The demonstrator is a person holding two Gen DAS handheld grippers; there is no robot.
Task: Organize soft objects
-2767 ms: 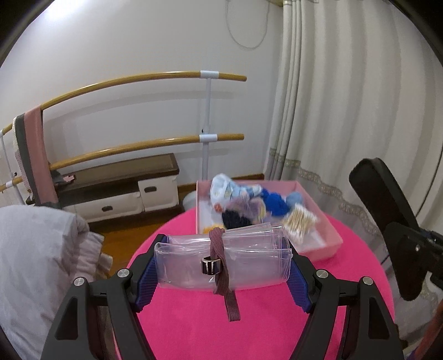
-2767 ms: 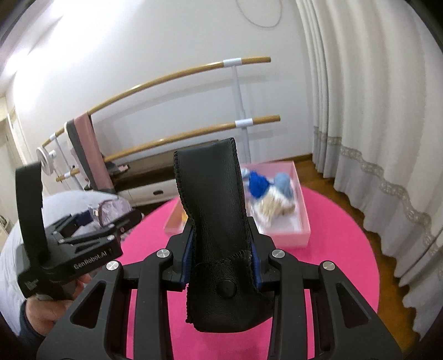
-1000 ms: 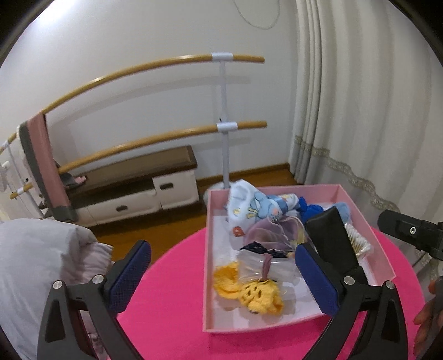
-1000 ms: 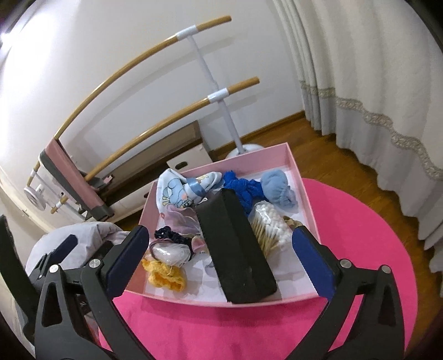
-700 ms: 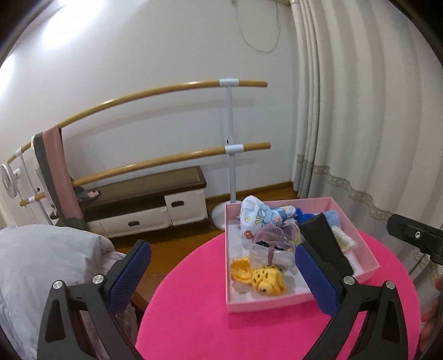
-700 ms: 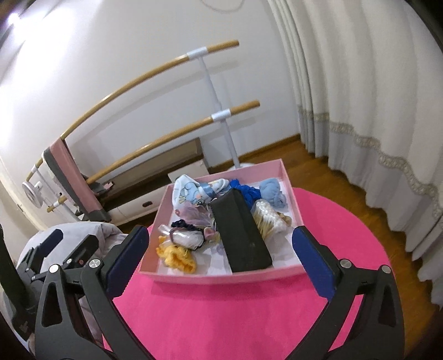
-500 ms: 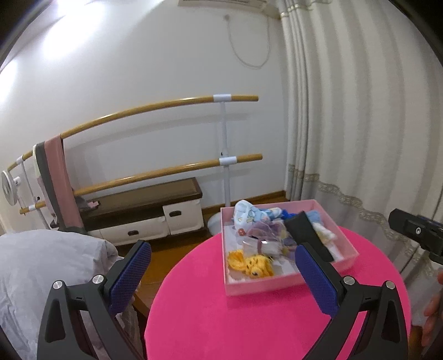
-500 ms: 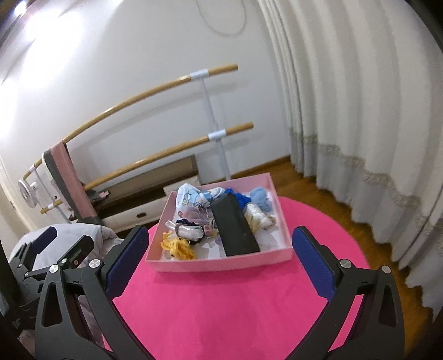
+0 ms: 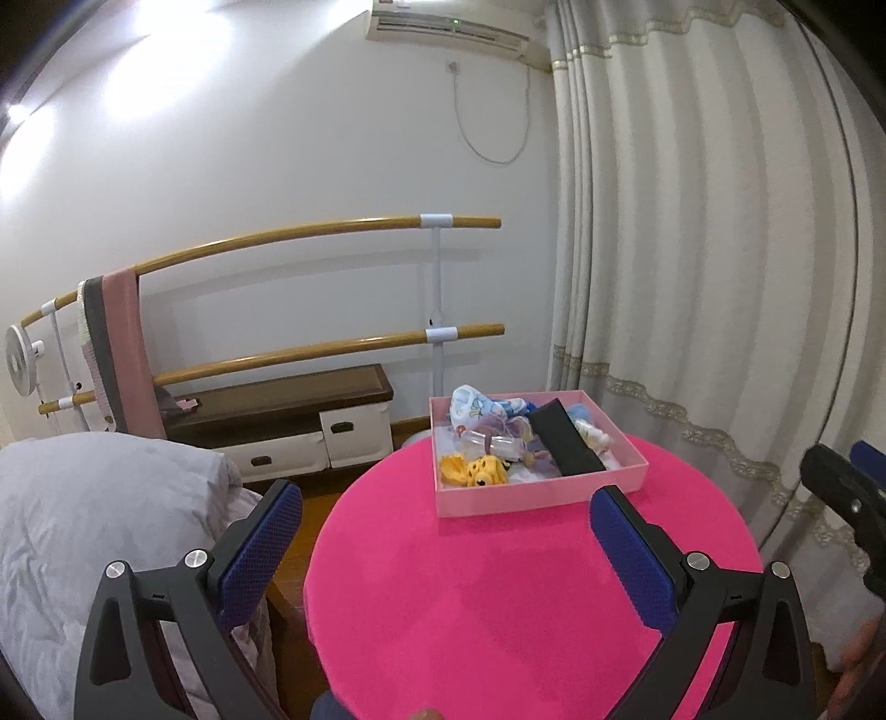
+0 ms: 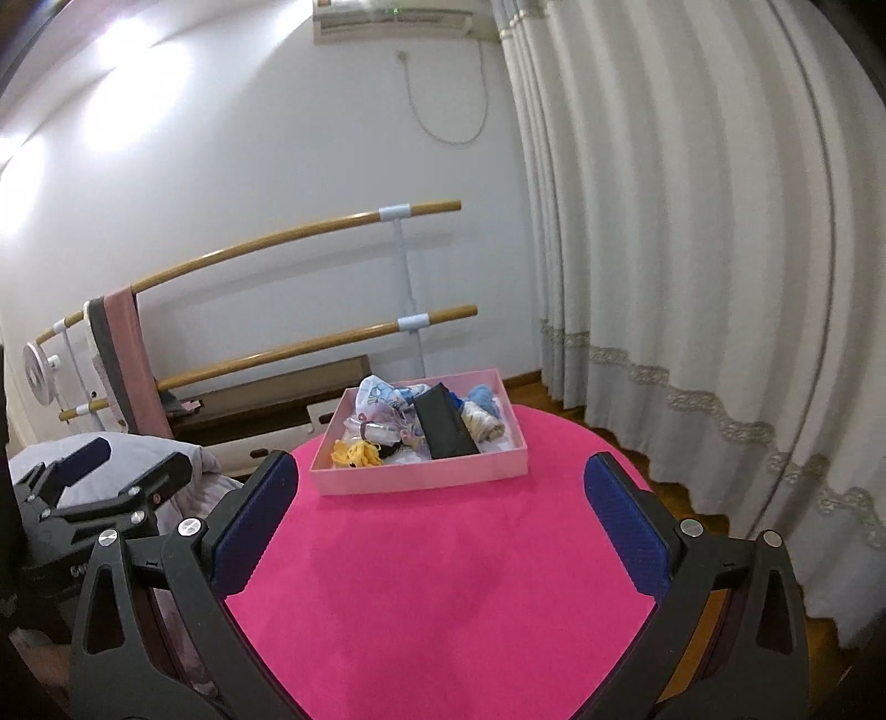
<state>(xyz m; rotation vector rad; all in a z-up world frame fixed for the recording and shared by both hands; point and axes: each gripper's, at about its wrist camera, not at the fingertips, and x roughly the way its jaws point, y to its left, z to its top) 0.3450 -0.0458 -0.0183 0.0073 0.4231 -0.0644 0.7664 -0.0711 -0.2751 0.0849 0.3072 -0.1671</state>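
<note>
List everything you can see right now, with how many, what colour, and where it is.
Round table: one, bright pink top, in front.
Box: one, pale pink, far side of the table.
Black pouch: one, in the box, right of middle.
Yellow knitted toy: one, box's near left corner.
Blue soft items: a few, box's far right.
Printed white cloth: one, box's far left.
Wooden barre rails: two, along the wall.
Curtains: cream, right.
Air conditioner: one, white, high on the wall.
Grey bedding: left.
Left hand-held gripper: open, empty.
Right hand-held gripper: open, empty.
</note>
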